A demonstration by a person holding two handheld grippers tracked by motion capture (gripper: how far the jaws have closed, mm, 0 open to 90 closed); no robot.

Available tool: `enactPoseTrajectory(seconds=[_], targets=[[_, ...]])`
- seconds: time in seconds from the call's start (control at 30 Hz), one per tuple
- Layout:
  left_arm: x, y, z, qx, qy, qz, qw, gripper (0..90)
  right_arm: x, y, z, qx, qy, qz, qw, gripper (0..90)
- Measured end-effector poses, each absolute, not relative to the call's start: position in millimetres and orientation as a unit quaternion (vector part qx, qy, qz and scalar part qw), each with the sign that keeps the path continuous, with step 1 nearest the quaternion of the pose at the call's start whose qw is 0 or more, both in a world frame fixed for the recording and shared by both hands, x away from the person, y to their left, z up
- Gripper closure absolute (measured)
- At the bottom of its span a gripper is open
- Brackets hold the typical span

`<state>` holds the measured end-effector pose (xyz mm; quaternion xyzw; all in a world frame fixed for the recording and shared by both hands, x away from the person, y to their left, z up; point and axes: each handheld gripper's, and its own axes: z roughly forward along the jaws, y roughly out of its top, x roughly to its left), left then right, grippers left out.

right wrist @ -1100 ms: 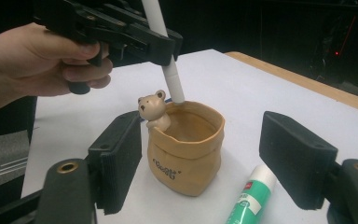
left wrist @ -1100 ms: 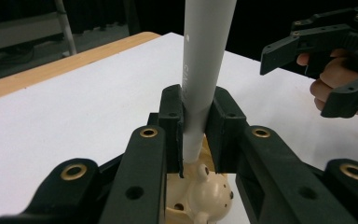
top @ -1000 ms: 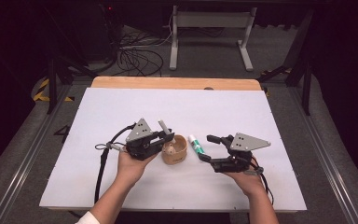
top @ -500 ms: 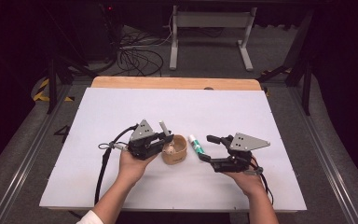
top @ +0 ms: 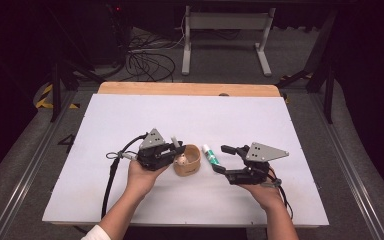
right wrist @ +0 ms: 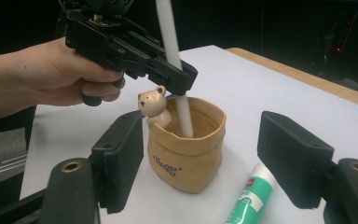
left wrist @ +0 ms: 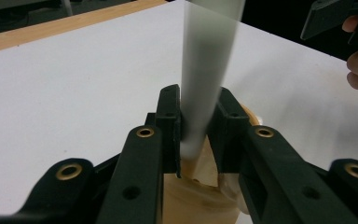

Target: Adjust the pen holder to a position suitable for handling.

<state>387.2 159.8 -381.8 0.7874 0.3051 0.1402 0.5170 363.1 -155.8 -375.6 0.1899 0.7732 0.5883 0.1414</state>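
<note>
Right gripper view: white stick (right wrist: 173,60) upright, lower end inside tan bear cup (right wrist: 186,149).
Cup: mid-table, just beside toothpaste tube (right wrist: 251,196).
Left gripper (right wrist: 179,79): clamped on stick above rim.
Right gripper (right wrist: 214,158): wide, empty, flanking cup.
Step, judged: lower straight, release only once bottomed; steady cup.

White stick (right wrist: 177,79) upright in tan bear pot (right wrist: 186,154); toothpaste tube (right wrist: 251,196) beside.
</note>
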Motion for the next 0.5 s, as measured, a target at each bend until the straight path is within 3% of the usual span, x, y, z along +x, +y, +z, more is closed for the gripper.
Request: enactPoseTrajectory(seconds=[0.13, 0.4, 0.5], targets=[[387.3, 160.8, -381.9, 0.788, 0.307, 0.148, 0.513, 72.2, 363.3, -155.9, -376.0, 0.192, 0.773, 0.587, 0.142, 32.3], [381.7, 170.6, -376.3, 0.775, 0.304, 0.176, 0.526, 51.7, 363.8, -156.2, -376.8, 0.196, 0.773, 0.586, 0.147, 32.2], [378.5, 175.5, -373.9, 0.770, 0.297, 0.179, 0.536, 48.1, 363.9, -156.0, -377.0, 0.197, 0.772, 0.585, 0.151, 32.1]])
